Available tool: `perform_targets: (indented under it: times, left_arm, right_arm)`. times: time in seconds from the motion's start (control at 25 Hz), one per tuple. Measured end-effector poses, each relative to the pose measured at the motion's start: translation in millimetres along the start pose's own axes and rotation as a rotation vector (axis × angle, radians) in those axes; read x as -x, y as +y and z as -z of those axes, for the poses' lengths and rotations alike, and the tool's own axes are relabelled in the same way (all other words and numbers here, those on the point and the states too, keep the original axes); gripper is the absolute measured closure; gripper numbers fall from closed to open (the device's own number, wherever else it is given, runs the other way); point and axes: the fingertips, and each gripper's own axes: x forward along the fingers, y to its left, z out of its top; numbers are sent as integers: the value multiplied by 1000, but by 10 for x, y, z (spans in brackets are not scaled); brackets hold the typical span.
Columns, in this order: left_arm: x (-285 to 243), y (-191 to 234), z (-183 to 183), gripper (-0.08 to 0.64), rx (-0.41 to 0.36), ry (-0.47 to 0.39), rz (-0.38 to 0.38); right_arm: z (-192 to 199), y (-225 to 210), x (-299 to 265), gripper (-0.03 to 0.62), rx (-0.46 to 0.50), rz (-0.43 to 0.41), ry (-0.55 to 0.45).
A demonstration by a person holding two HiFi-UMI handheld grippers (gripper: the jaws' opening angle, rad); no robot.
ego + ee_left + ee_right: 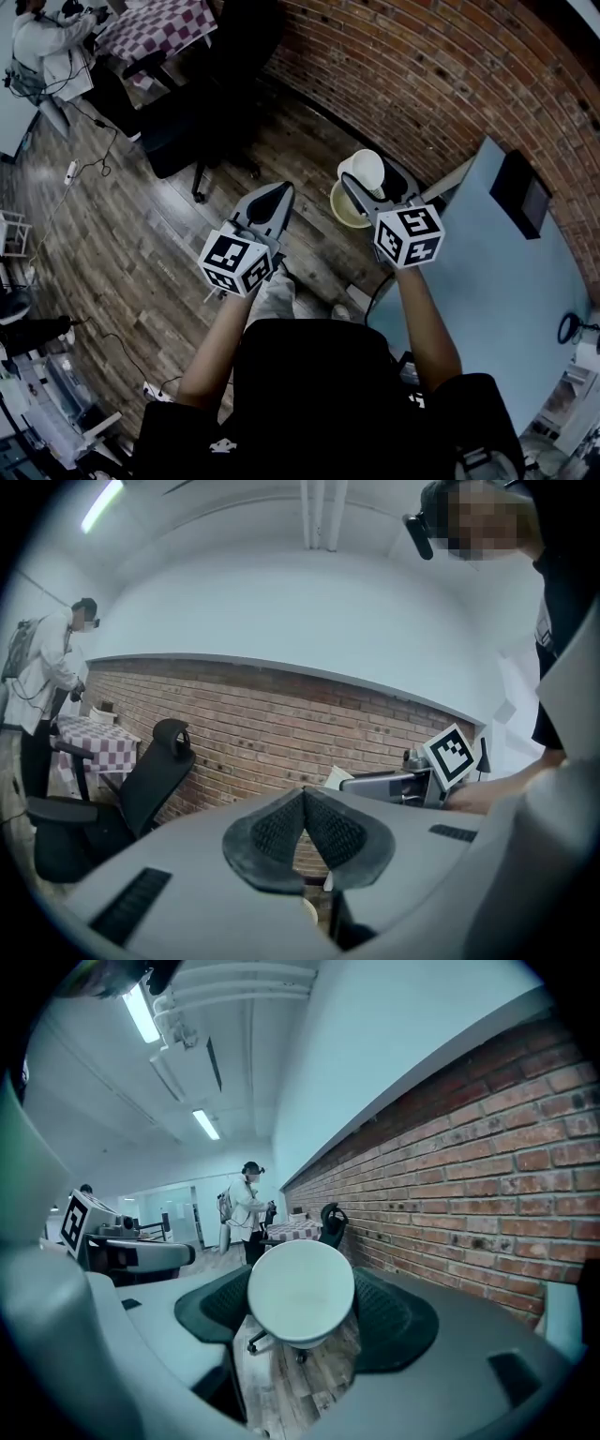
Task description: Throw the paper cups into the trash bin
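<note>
right tongs (301, 1309) stand wide, pads pressed on a white paper cup (300, 1283). left tongs (303, 806) are closed on nothing. only the head view shows the cup above a pale round bin (338, 212) beside the brick wall (422, 84).

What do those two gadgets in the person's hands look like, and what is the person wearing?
Both are grey plastic tools with smooth, rounded shells. The left gripper and right gripper each taper to two jaws lined with dark, mesh-textured pads. Each carries a white cube printed with black square markers. The person wears a black short-sleeved shirt.
</note>
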Motion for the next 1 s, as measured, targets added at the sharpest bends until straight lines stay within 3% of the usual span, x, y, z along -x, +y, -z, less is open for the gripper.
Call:
perform_targets:
  times: [0.52,1.0]
  left_arm:
    - [-90,918,-36,552,51,51,153]
    - [-263,1272,134,552,80,109,274]
  right_arm:
    - [-146,-12,-532,252,-24,206,34]
    - [113,-43,-791,252,-72,338,80]
